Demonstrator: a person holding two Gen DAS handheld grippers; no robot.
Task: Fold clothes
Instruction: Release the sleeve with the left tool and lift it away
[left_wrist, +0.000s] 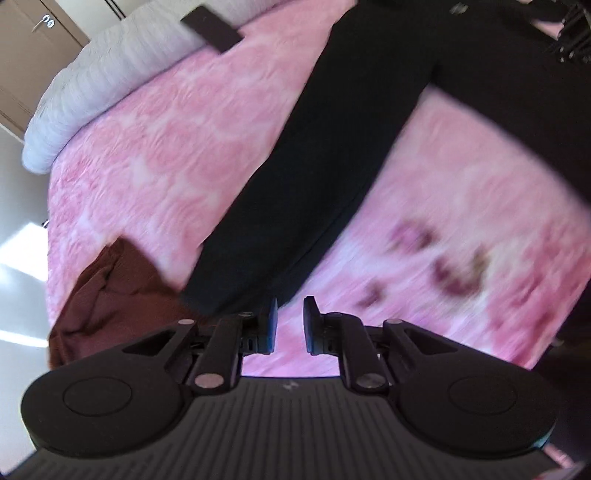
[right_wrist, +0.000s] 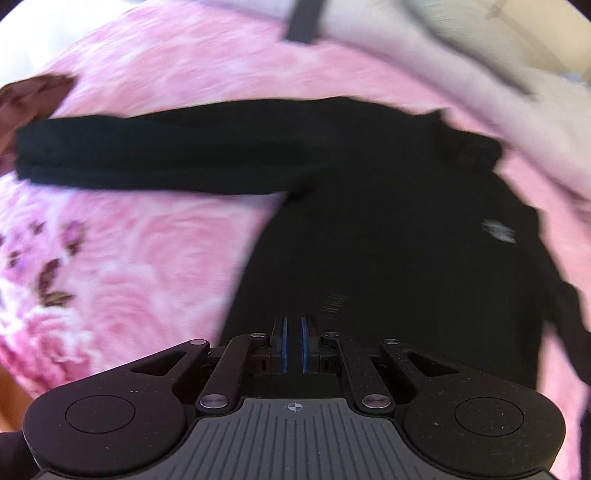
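A black long-sleeved top lies spread on a pink bedspread, one sleeve stretched out to the left. In the left wrist view that sleeve runs diagonally, its cuff just ahead of my left gripper, which is open and empty above the bedspread. My right gripper hovers over the top's body with its jaws a narrow gap apart and nothing visible between them. Both views are motion-blurred.
A rust-brown garment lies bunched near the bed's edge beside the cuff; it also shows in the right wrist view. A grey-white quilt with a dark strap lies at the bed's far end. A wooden door stands beyond.
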